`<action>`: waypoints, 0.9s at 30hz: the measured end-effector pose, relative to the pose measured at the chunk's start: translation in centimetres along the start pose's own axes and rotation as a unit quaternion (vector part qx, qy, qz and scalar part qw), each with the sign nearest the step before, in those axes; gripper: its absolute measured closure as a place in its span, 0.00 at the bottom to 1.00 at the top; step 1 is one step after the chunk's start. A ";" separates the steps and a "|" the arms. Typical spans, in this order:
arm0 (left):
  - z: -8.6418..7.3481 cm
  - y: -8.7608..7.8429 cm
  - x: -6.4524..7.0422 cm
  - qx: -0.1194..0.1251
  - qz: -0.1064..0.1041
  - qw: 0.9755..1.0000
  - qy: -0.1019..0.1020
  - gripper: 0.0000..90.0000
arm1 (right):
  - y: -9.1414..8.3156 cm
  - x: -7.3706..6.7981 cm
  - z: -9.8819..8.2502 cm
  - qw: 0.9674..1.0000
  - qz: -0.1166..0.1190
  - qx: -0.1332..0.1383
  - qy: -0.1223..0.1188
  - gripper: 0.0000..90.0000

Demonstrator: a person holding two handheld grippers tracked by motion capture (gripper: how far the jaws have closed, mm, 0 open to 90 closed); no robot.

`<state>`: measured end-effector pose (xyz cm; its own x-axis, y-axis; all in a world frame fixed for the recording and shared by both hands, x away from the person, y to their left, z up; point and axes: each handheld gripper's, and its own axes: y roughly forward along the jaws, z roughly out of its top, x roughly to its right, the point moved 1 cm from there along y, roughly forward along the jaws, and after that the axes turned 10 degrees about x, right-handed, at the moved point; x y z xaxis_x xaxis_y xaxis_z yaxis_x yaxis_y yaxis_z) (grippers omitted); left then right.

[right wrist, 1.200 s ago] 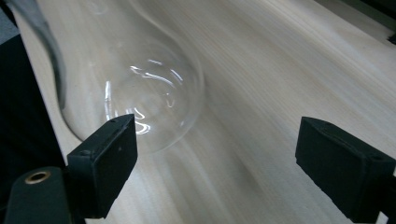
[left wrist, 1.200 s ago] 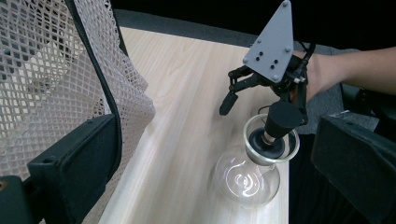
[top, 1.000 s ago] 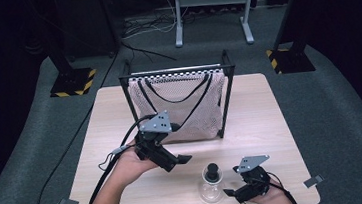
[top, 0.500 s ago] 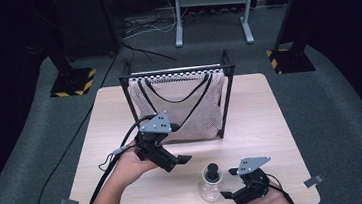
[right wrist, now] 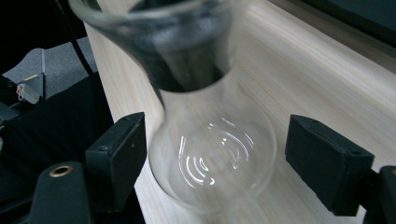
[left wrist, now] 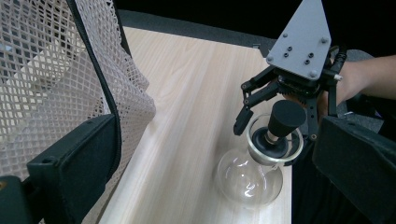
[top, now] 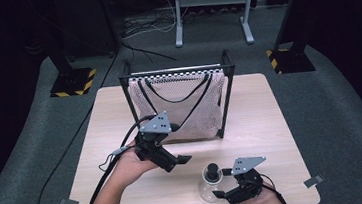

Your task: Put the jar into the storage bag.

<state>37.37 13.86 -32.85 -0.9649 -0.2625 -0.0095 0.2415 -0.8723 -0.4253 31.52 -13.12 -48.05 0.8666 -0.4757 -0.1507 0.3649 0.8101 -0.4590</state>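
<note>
The right claw (top: 221, 194) brackets the glass flask (top: 208, 187) at the tabletop's (top: 271, 123) near edge — jaws half-wide, just closing in, pads not yet pressing. The left claw (top: 182, 159) waits open, facing the mesh bag (top: 182, 107) behind — probably the flask's destination.

The right gripper (top: 219, 195) is sitting at five o'clock on the table, pointing toward nine o'clock, its jaws just now closing but apart. The left gripper (top: 184, 159) is hovering near centre, aiming toward four o'clock, jaws standing open, with the forearm (top: 109, 199) entering from seven o'clock.
</note>
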 end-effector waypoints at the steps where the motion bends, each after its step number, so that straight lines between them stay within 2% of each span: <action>1: 0.0 0.0 0.0 -0.001 0.000 1.000 0.000 0.01 | 0.1 -0.1 0.1 1.000 0.003 0.001 -0.002 0.24; 7: 0.0 0.0 0.0 -0.001 0.001 1.000 0.001 0.01 | 0.6 -0.5 0.5 1.000 0.012 0.004 -0.005 0.26; 14: -0.1 0.0 0.0 0.000 0.002 1.000 -0.001 0.01 | 1.0 -0.7 0.5 1.000 0.010 0.001 -0.009 0.28; 22: -0.3 0.1 -0.1 0.002 0.004 1.000 -0.001 0.01 | 0.7 -0.8 0.7 1.000 0.003 0.021 -0.011 0.39; 27: -0.3 0.1 -0.1 0.003 0.005 1.000 -0.001 0.01 | 0.4 -0.6 0.9 0.999 0.001 0.044 -0.005 0.44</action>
<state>37.40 13.97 -33.19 -0.9621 -0.2723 -0.0110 0.2516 -0.8719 -0.4200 31.47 -12.18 -47.34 0.8707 -0.4706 -0.1430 0.3910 0.8386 -0.3794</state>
